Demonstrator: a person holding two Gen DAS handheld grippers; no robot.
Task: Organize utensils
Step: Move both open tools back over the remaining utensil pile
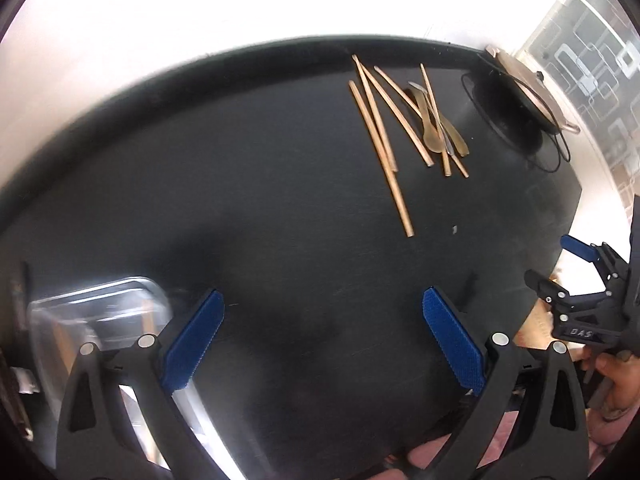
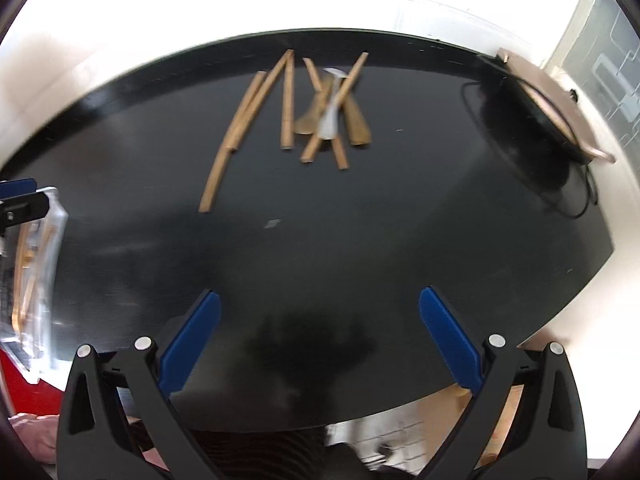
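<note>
Black tabletop: loose pile of wooden chopsticks and spoons at far centre. Clear plastic container near left. Left gripper, right gripper: both spread, empty.

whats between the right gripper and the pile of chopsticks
Almost nothing: in the right wrist view, bare black table runs from the open right gripper up to the chopsticks, apart from one small pale speck.

In the right wrist view we see the utensil pile smeared by blur. The clear container runs off the left edge, and we cannot identify the blurred sticks inside it.
</note>
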